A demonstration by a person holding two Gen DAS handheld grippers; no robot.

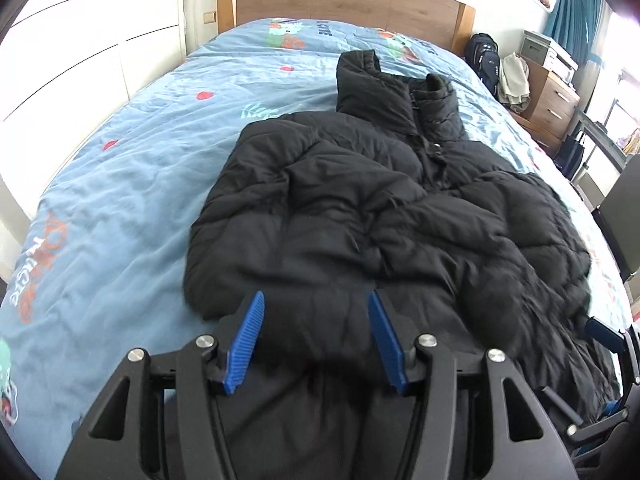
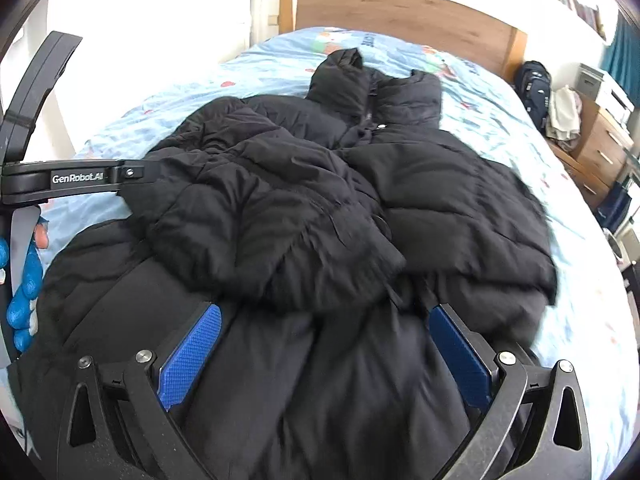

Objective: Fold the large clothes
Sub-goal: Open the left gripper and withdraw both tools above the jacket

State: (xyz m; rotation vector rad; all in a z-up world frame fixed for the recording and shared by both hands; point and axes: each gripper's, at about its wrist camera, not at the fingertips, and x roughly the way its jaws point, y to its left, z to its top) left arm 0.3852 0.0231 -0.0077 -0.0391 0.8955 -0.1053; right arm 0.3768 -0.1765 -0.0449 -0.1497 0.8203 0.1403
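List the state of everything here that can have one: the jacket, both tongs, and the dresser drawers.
black puffer jacket: lying on the bed, sleeves folded in over the front, collar toward the headboard
left tongs: open, at the jacket's hem
right tongs: open, at the hem
dresser drawers: shut

We see a matt, puffy quilted cloth coat (image 1: 360,208) on a creased printed cotton sheet (image 1: 120,184), a smooth wooden headboard (image 1: 344,0), and ribbed blue pads (image 1: 248,344).
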